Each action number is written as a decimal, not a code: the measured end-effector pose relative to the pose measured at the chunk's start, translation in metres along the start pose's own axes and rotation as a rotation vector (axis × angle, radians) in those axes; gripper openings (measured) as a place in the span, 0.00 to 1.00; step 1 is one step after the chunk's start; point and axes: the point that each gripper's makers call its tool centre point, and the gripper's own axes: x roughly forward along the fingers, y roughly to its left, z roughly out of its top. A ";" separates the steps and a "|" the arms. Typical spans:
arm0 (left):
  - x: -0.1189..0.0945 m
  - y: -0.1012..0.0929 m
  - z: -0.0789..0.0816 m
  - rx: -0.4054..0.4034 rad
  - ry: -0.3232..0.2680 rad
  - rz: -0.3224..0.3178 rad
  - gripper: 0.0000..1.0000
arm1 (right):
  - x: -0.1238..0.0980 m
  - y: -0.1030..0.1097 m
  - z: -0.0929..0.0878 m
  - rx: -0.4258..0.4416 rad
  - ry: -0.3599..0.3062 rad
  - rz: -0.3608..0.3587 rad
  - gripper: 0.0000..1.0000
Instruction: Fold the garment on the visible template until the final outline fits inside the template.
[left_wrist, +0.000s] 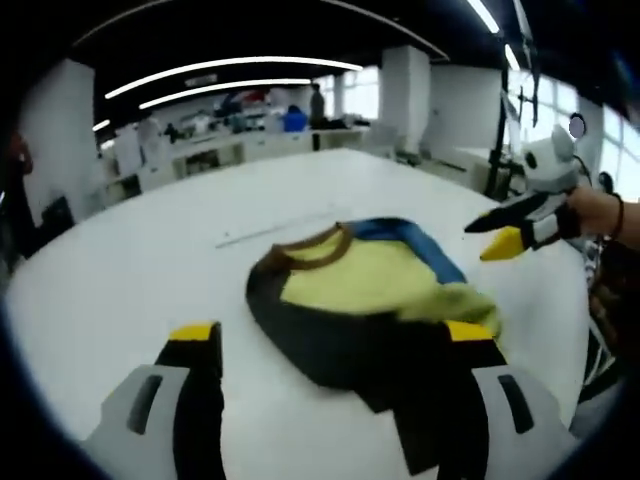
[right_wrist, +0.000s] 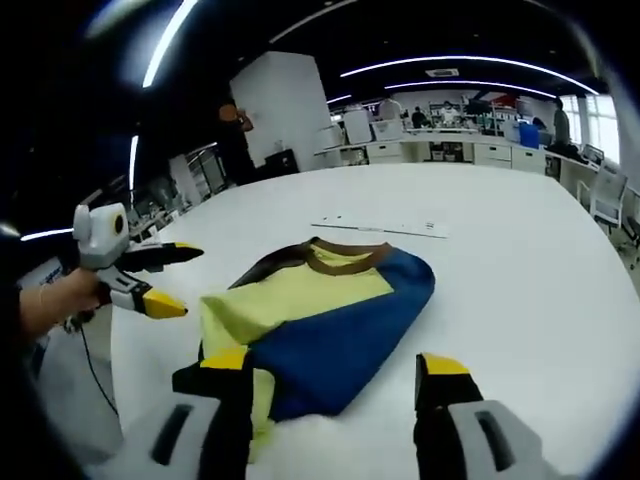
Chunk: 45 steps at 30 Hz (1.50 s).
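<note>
Currently mid-fold, judged from the lie of things.

Left gripper view: garment (left_wrist: 370, 300) lies bunched on the table (left_wrist: 150, 240), yellow panel up, brown collar toward far side, blue edge at far right, dark part nearest. Left gripper (left_wrist: 333, 345) hangs just above near edge, jaws wide, nothing between them; dark hem runs under the right jaw, contact can't tell. Right gripper (left_wrist: 505, 230) comes in from the right, held by a hand (left_wrist: 600, 210), above the table beside the blue edge, jaws apart, empty.

Right gripper view: garment (right_wrist: 320, 310) seen from other side, blue panel nearest, yellow to the left, collar far. Right gripper (right_wrist: 335, 375) low over the blue hem, jaws wide, empty. Left gripper (right_wrist: 165, 280) at left, jaws parted, clear of cloth.

Template: thin marks (right_wrist: 380, 226) on the table beyond collar; full outline not clear.

To do well (judgement): pinch one layer only at near corners, both sides level, lift low, lay flat, smooth the bunch; check outline vs marks.

Containers: none in view.
</note>
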 end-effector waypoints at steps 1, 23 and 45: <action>-0.001 -0.004 -0.001 -0.021 -0.007 -0.012 0.84 | -0.001 0.002 -0.003 0.001 -0.002 0.004 0.63; 0.011 -0.064 -0.018 -0.206 0.017 0.000 0.45 | 0.011 0.005 -0.030 0.000 -0.015 -0.053 0.44; 0.024 -0.077 -0.050 -0.325 0.140 0.030 0.00 | 0.024 0.001 -0.045 0.034 -0.020 -0.116 0.22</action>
